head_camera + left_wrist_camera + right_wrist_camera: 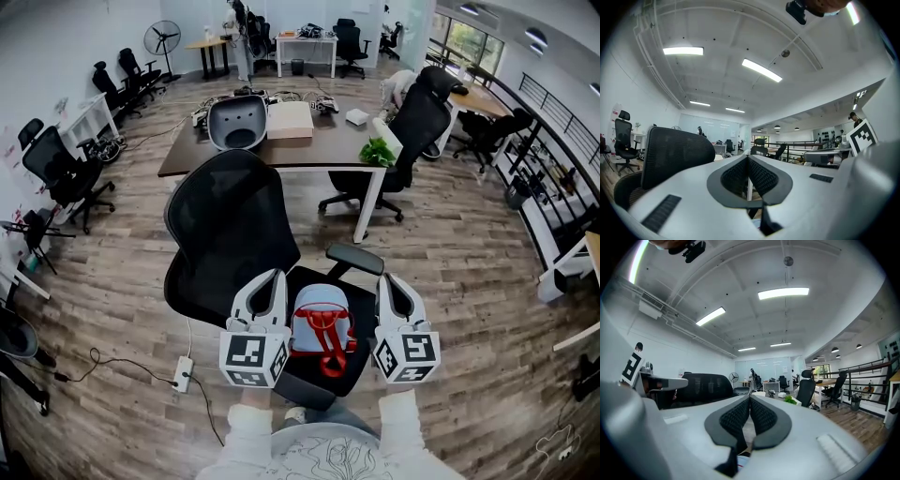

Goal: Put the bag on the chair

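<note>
On the seat of the chair [234, 225], toward its front edge, the bag [319, 323] lies flat, long axis running front to back, red straps uppermost. It sits between the tools: the left gripper [275, 279] just beside its left flank, the right gripper [387, 279] slightly further off. Both pairs of jaws are closed pad to pad, with nothing seen between them. Placement appears complete.

Colours, seat area and room
On seat: light-blue fabric bag [317, 323] with red straps, against the black mesh office chair [225, 225]. Pale grey left gripper [275, 277] and right gripper [387, 279] – black ribbed pads [736, 176], cubes in black-and-white square markers. Grey-brown wood-plank floor [450, 281]; dark brown desk top [309, 155] on white legs; green leafy plant [377, 152].
</note>
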Tool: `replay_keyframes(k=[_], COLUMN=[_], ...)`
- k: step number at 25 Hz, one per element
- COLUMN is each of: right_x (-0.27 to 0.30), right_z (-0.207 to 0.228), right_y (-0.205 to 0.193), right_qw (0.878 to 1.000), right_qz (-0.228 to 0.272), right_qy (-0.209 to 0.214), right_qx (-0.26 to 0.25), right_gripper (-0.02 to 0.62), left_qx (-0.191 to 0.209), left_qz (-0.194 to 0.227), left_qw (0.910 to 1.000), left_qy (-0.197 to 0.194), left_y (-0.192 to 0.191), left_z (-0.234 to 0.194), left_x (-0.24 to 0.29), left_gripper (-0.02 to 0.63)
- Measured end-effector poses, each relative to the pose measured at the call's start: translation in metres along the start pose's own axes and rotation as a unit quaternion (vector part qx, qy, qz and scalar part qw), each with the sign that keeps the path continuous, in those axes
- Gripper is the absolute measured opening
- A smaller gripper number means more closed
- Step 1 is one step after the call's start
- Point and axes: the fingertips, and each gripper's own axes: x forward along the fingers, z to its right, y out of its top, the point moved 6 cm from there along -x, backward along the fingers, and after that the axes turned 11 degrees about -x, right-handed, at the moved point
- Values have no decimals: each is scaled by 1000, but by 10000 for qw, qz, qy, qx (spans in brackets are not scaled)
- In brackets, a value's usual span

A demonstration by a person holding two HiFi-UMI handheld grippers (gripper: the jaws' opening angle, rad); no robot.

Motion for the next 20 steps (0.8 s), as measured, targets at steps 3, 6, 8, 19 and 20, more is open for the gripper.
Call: replay_keyframes(k=[3,6,8,19,20], right_x=[-1,-2,-1,2,1], right_z=[-1,-2,-2,-8,-8], right_y=[0,0,2,1,1], right_qw=[10000,10000,9999,9999,10000], right_qz=[42,75,88,49,44], right_qy=[33,31,29,90,84], right_qx=[29,57,53,3,4], right_gripper=[12,12,11,12,12], left_qx=[10,28,49,122,122], left_qz=[16,33,28,24,21], left_qw=[10000,10000,10000,9999,9999], left_qy=[12,12,13,-24,-11], left_y=[-1,-1,1,2,2], left_z=[0,-1,-2,-2,-2], left_x=[-2,-5,-5,-8,-8], left_gripper=[6,6,6,6,6])
